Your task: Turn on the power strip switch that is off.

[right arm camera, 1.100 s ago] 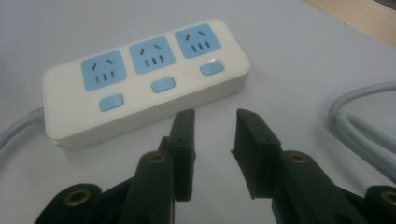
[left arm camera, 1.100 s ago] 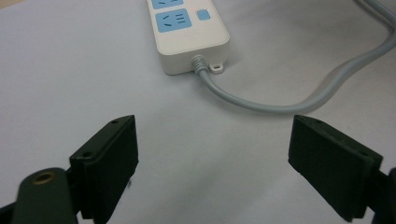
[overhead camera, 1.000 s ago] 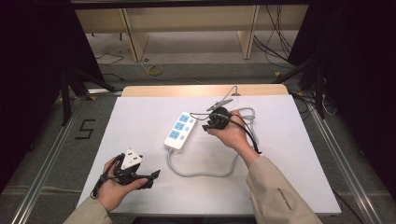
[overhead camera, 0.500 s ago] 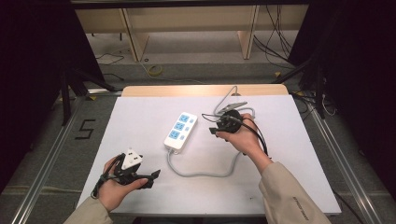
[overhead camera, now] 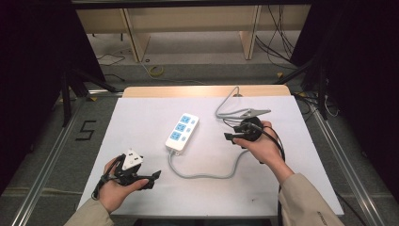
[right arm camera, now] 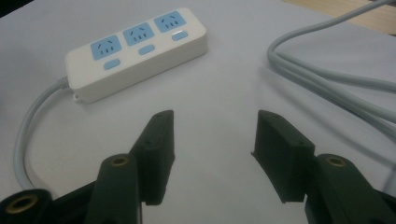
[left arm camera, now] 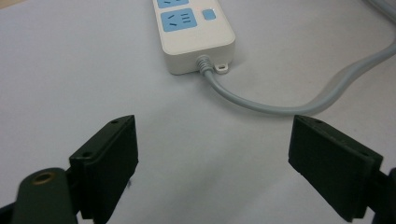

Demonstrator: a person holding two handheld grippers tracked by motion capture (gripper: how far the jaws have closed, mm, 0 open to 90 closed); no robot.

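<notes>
Right gripper [overhead camera: 231,137], black and two-jawed, sits above the white table surface [overhead camera: 141,117] with nothing between its jaws, which have just been opening to a moderate gap. Left gripper [overhead camera: 153,178] rests near the table's front edge, jaws spread wide and empty. White rectangular power strip with three blue sockets [overhead camera: 182,132] lies flat at mid-table, between the two grippers and apart from both. Its grey cable [overhead camera: 207,175] curves along the table toward the right hand [overhead camera: 263,148].
</notes>
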